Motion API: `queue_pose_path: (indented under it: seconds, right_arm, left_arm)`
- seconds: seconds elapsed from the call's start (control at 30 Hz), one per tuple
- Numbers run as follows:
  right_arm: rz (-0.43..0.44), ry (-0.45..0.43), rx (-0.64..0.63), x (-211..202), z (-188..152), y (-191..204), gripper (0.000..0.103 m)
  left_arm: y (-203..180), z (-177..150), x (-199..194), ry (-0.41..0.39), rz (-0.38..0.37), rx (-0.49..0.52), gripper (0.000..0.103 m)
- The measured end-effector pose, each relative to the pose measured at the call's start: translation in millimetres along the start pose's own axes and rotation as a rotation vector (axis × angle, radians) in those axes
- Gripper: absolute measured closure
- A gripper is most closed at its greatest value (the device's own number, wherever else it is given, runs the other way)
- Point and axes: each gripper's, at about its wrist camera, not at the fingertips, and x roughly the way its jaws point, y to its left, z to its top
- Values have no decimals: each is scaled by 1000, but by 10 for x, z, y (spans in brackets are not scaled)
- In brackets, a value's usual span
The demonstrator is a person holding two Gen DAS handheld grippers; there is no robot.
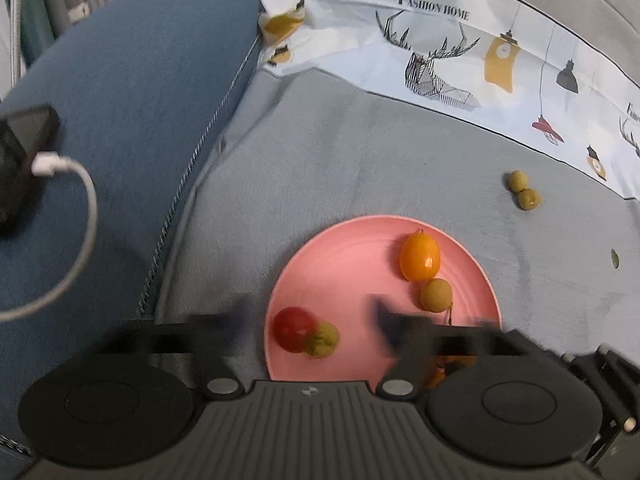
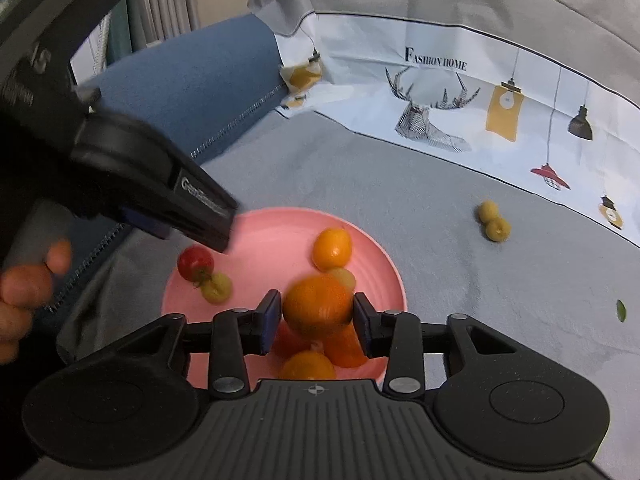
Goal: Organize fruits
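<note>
R hand-held gripper [image 2: 316,316] clamped on orange fruit [image 2: 318,306], directly over pink plate [image 2: 276,226]; L hand-held gripper [image 1: 308,322] apart, empty.

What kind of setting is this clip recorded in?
Most likely a home living room or bedroom, not a lab: the pink plate sits on a grey fabric cover beside a blue cushion, a "Fashion Home" printed cloth behind, and a charging device on the cushion.
</note>
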Motion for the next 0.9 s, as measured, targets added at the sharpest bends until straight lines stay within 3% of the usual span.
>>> queue_pose_path:
  seconds: [0.07,0.3,0.53,0.77,0.9]
  right_arm:
    - [13,-19,14,-40,37,-14,26]
    - [-17,-7,-17,-316,-88,56,3]
    - [-32,36,14,-670,-321,131,1]
    - [-96,-38,29,-1134,-365,145,1]
    - [-101,-98,15,-1427,-437,202,1]
  left_arm:
    - [15,-31,-124,-70,-1,1,0]
    - [63,-264,-383,-60,-1,23,0]
    - [186,-707,-719,-33,35,-3,0]
    - [311,-1105,-1097,-62,89,-26,0]
    - [336,-1255,-1311,-84,74,-57,0]
